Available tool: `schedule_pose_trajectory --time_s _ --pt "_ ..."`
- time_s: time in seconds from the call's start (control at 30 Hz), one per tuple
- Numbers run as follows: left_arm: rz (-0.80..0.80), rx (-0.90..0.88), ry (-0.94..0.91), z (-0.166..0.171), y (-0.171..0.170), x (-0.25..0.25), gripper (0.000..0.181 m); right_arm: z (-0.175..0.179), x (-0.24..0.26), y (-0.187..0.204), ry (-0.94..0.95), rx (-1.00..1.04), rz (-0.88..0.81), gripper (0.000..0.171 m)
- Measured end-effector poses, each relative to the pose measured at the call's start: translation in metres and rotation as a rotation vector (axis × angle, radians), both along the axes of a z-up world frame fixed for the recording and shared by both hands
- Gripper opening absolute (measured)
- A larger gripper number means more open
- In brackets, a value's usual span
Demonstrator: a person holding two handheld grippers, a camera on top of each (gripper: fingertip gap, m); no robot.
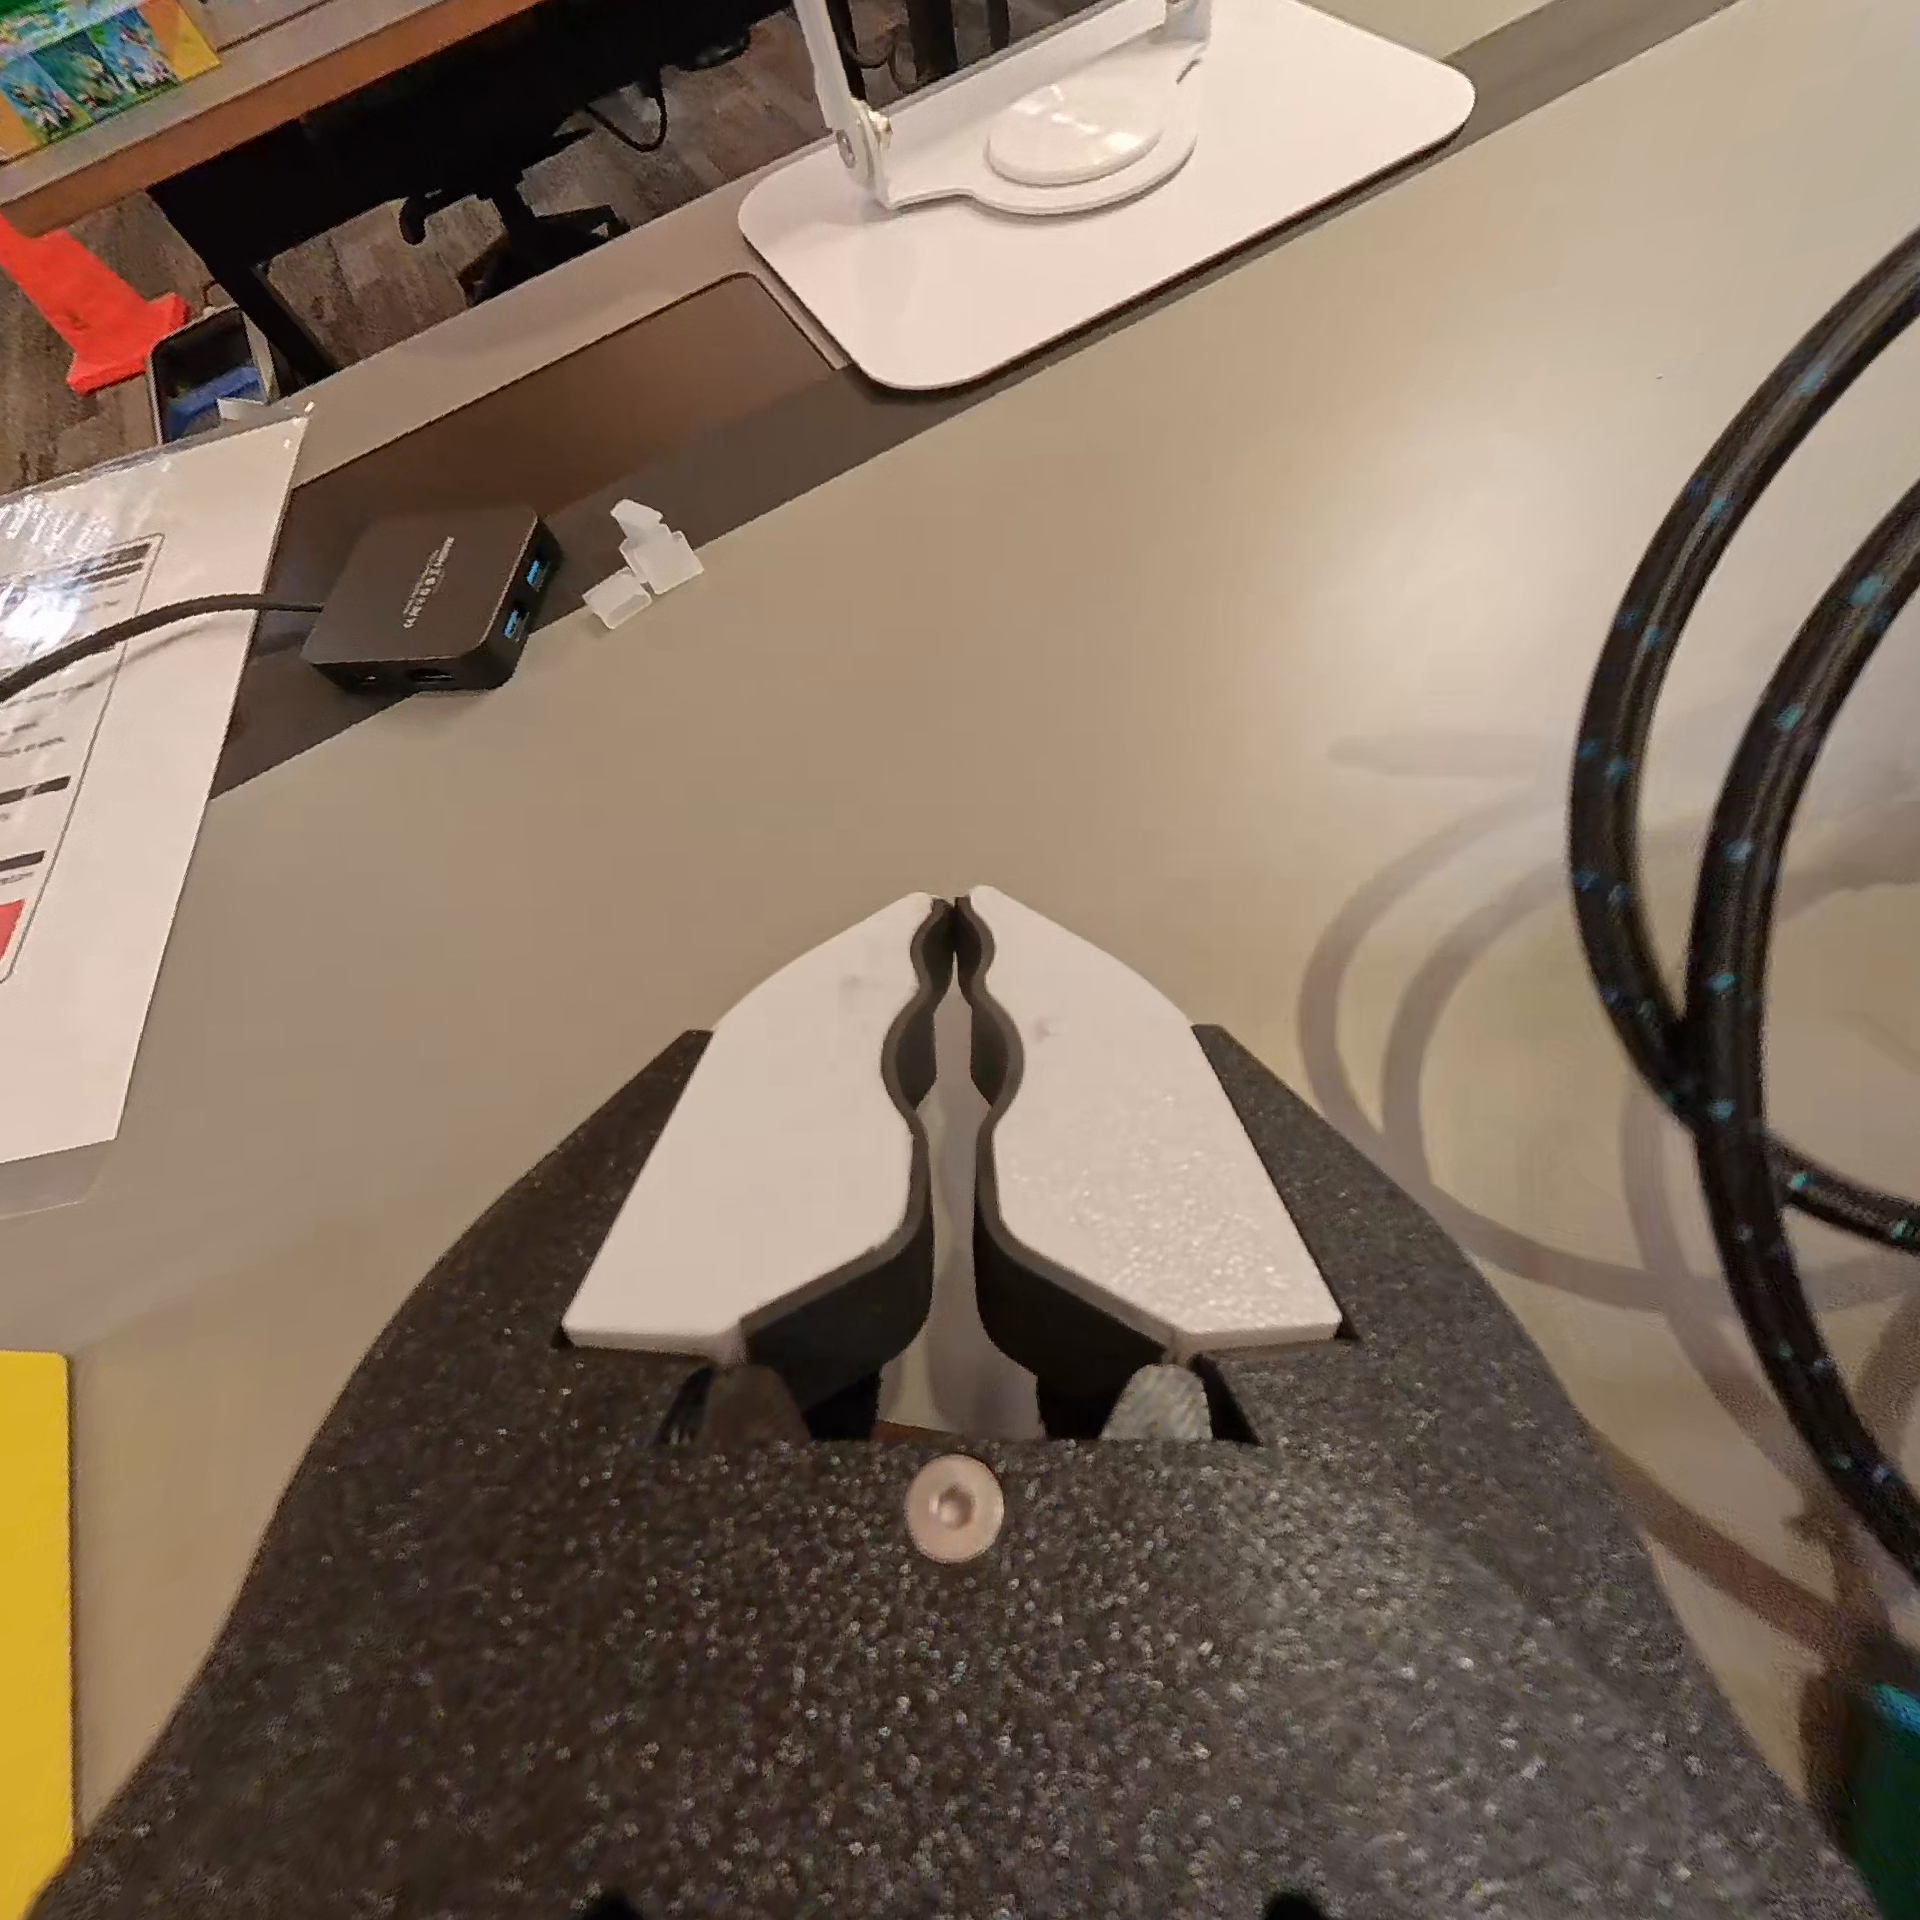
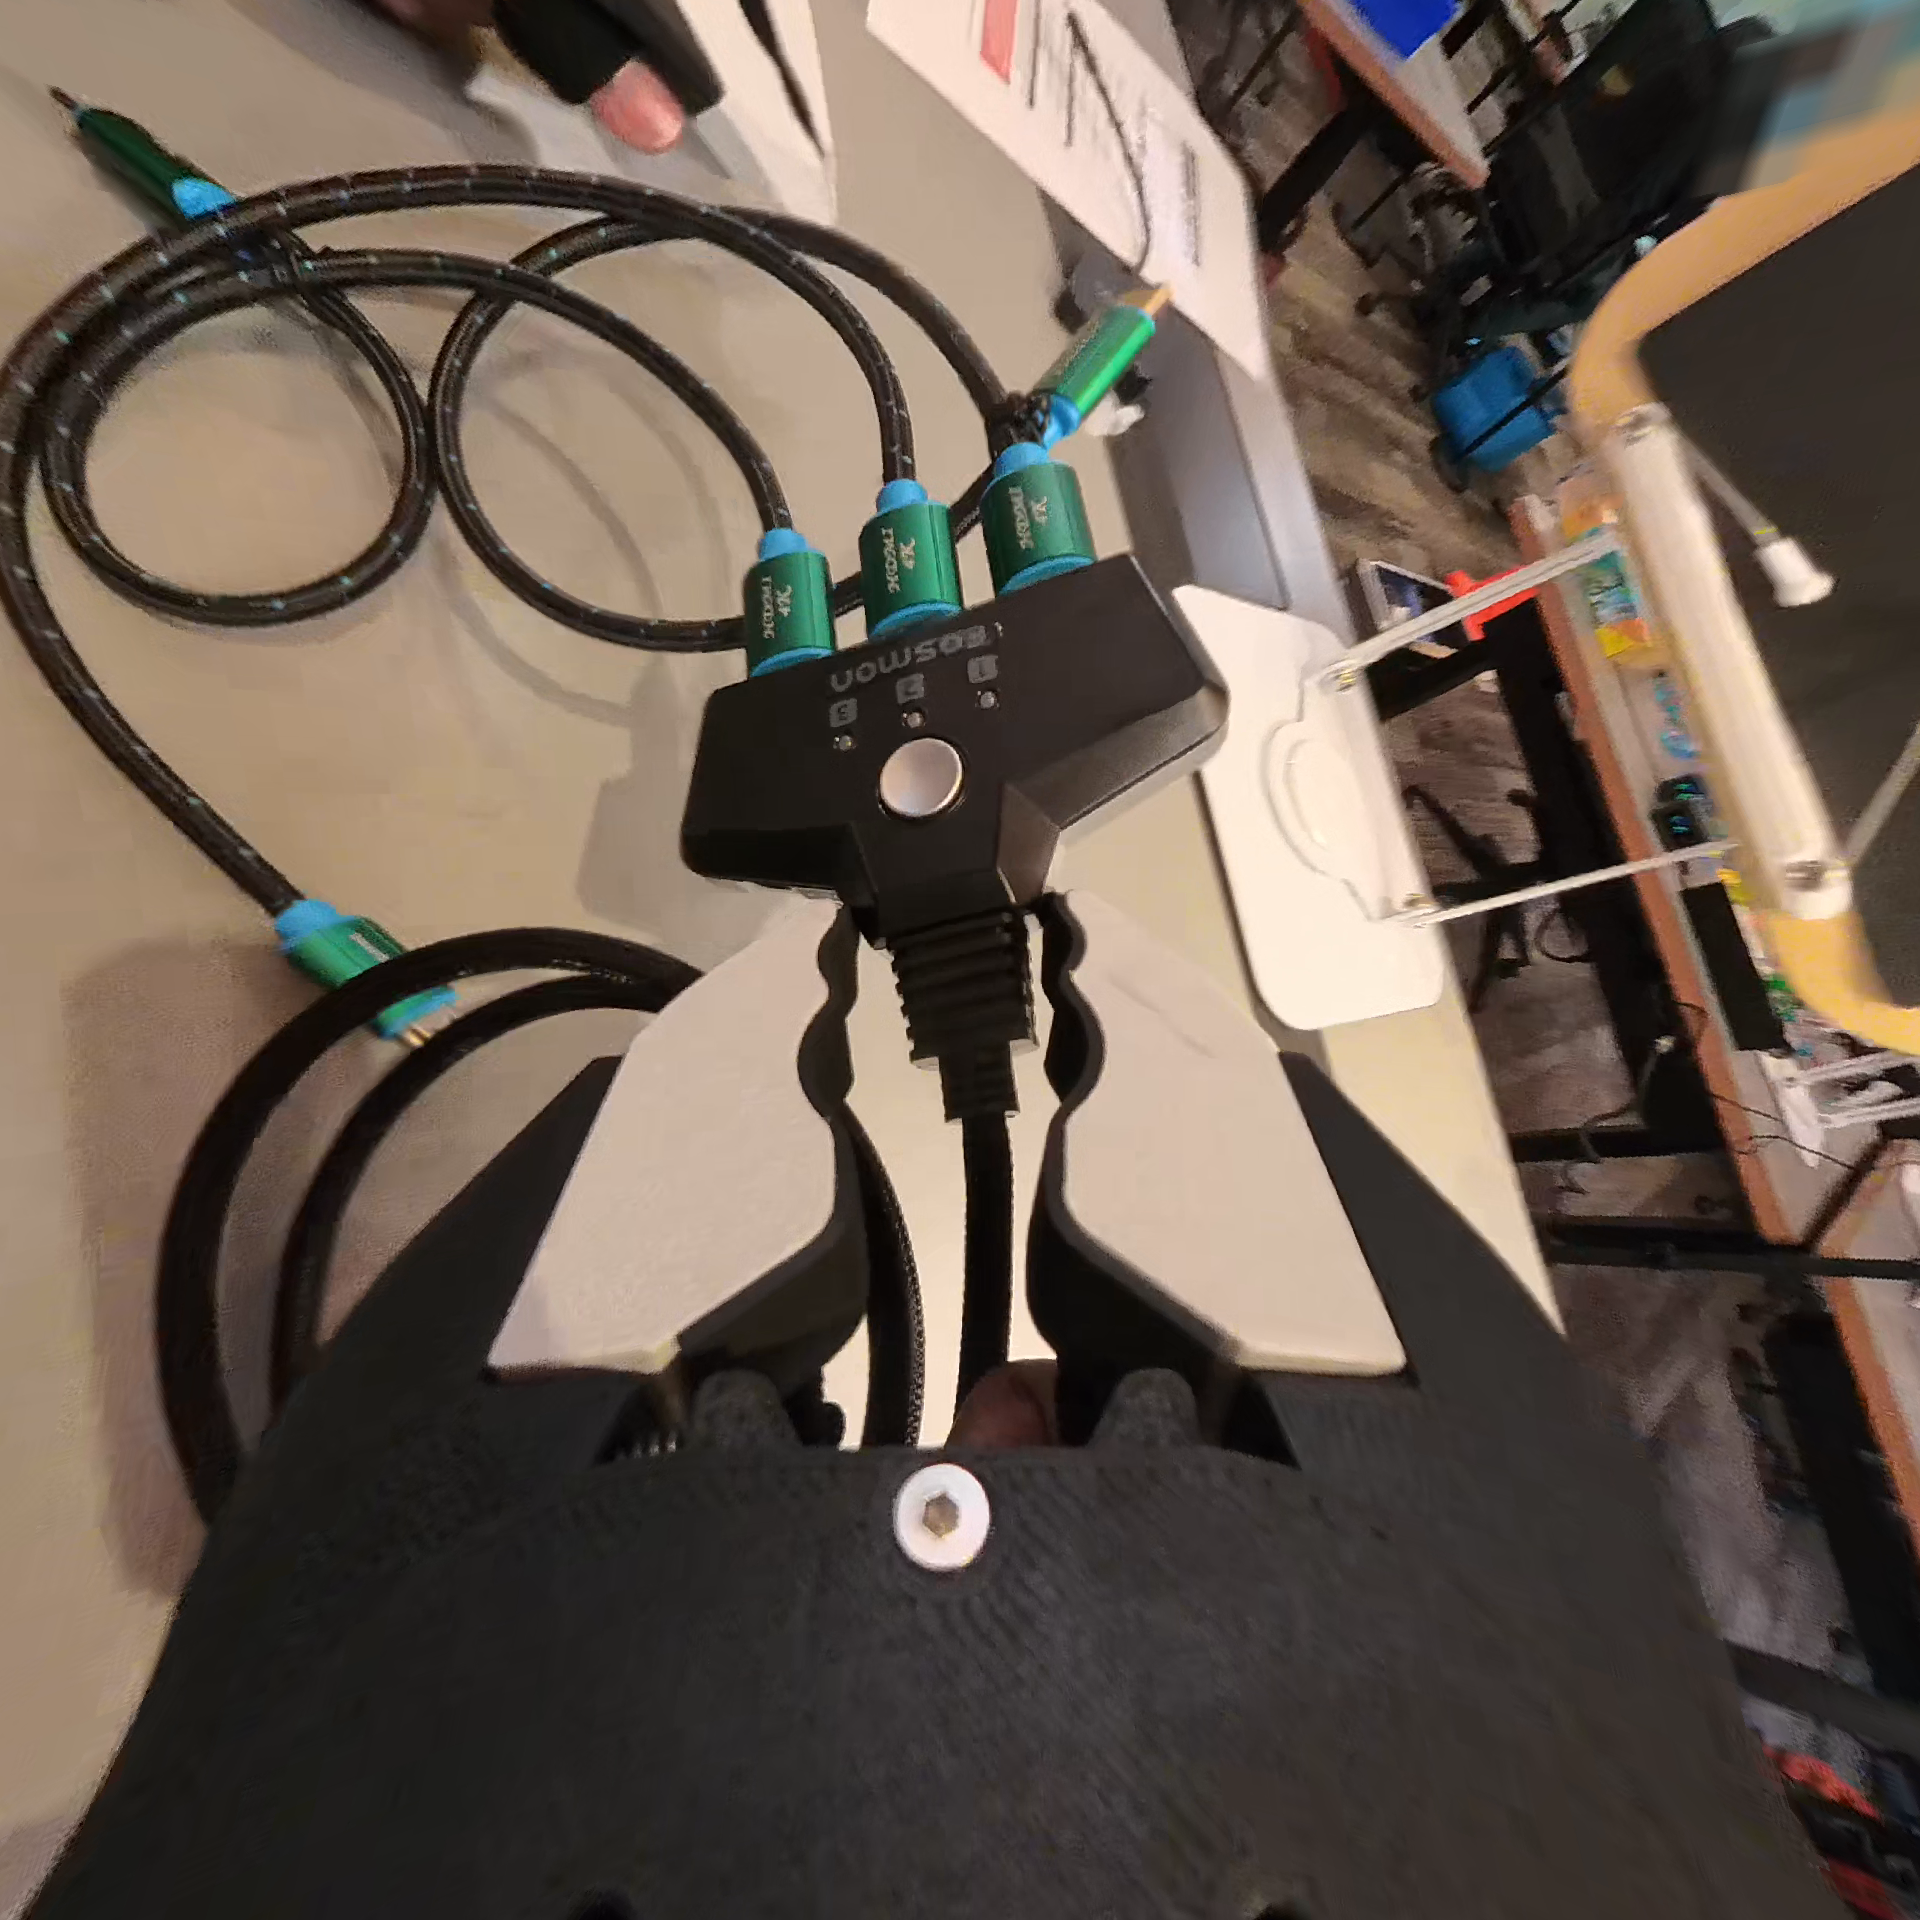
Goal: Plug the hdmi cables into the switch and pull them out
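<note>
My right gripper (image 2: 951,914) is shut on the ribbed neck of the black HDMI switch (image 2: 935,748) and holds it tilted above the beige table. Three green plugs (image 2: 912,571) with blue collars sit side by side in the switch's far edge. Their black braided cables (image 2: 208,416) coil on the table to the left. The free green plug ends lie at the left (image 2: 364,971), at the top left (image 2: 135,156) and behind the switch (image 2: 1101,353). My left gripper (image 1: 954,904) is shut and empty over bare table, with cable loops (image 1: 1662,831) hanging at its right.
A white stand base (image 1: 1091,208) sits at the table's far edge, also in the right wrist view (image 2: 1320,831). A small black hub (image 1: 436,613) and clear plastic caps (image 1: 644,571) lie far left. A laminated sheet (image 1: 104,779) covers the left side. A gloved hand (image 2: 623,73) shows at the top. The left gripper's tips are roughly 25 cm from the right gripper's. The small black hub (image 1: 436,613) sits 20 cm or so from the ends of my left fingers.
</note>
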State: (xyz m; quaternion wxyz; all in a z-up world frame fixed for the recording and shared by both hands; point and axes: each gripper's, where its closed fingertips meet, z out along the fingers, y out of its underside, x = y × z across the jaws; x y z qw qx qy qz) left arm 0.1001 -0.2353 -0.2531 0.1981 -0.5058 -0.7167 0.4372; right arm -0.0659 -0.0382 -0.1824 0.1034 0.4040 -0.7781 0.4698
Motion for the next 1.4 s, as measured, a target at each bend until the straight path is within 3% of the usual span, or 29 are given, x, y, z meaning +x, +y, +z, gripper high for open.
schedule_pose_trajectory --time_s 0.03,0.4,0.57,0.73,0.87,0.97,1.23,1.4 --pt "0.005 0.004 0.009 0.001 -0.001 0.001 0.000 0.009 -0.002 0.001 0.012 -0.023 -0.012 0.035" --pt "0.033 0.013 0.017 0.002 -0.005 0.005 0.000 0.133 -0.063 0.037 0.013 -0.346 -0.312 0.034" --pt "0.046 0.014 0.000 -0.001 -0.007 0.007 0.001 0.195 -0.108 0.090 -0.015 -0.507 -0.556 0.034" --pt "0.052 0.014 -0.017 -0.003 -0.008 0.008 0.001 0.218 -0.177 0.163 -0.021 -0.590 -0.852 0.034" --pt "0.046 -0.004 -0.064 -0.009 -0.007 0.006 0.001 0.207 -0.236 0.215 -0.014 -0.557 -1.065 0.034" --pt "0.039 -0.026 -0.103 -0.013 -0.005 0.005 0.000 0.176 -0.274 0.234 -0.072 -0.475 -1.164 0.034" --pt "0.044 -0.044 -0.113 -0.014 -0.004 0.006 0.000 0.045 -0.337 0.232 -0.312 -0.074 -1.263 0.034" --pt "0.048 -0.036 -0.122 -0.015 -0.005 0.006 0.000 0.010 -0.336 0.228 -0.402 0.057 -1.218 0.033"
